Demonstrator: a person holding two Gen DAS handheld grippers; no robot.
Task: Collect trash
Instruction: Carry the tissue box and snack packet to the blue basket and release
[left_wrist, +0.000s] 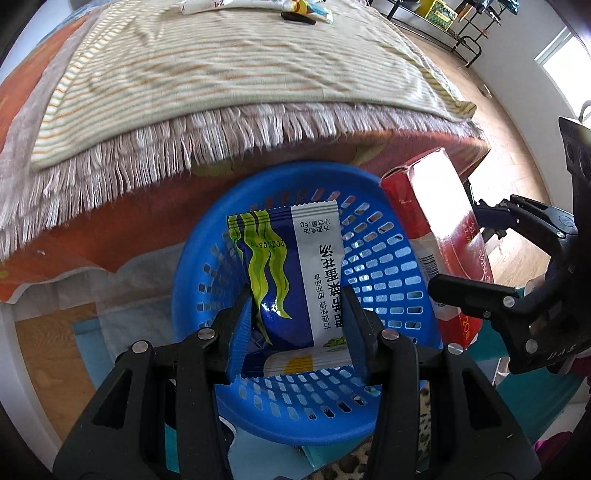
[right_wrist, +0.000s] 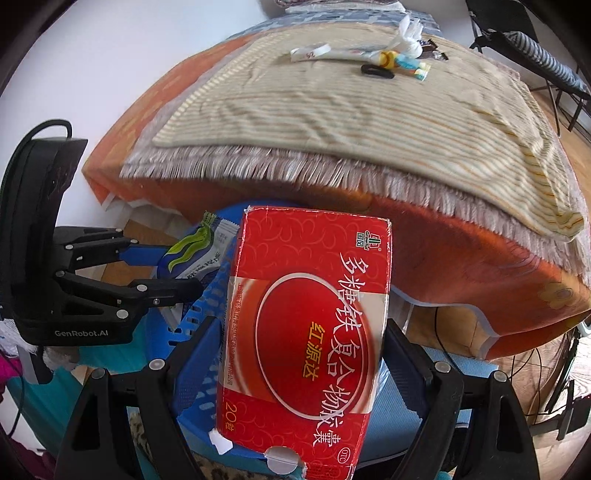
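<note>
My left gripper (left_wrist: 297, 301) is shut on a blue, green and white snack packet (left_wrist: 291, 269) and holds it over a blue slotted plastic basket (left_wrist: 384, 266). It also shows in the right wrist view (right_wrist: 164, 271), with the packet (right_wrist: 195, 251) over the basket (right_wrist: 207, 295). My right gripper (right_wrist: 299, 332) is shut on a red medicine box (right_wrist: 306, 325) and holds it at the basket's right rim. The box shows in the left wrist view (left_wrist: 439, 229) beside the basket.
A bed with an orange sheet (right_wrist: 480, 251) and a striped fringed blanket (right_wrist: 351, 110) lies just behind the basket. Wrappers, a small toy figure (right_wrist: 402, 62) and a black hair tie (right_wrist: 376, 71) lie at the blanket's far end. Wooden floor (left_wrist: 517, 155) and a rack are at right.
</note>
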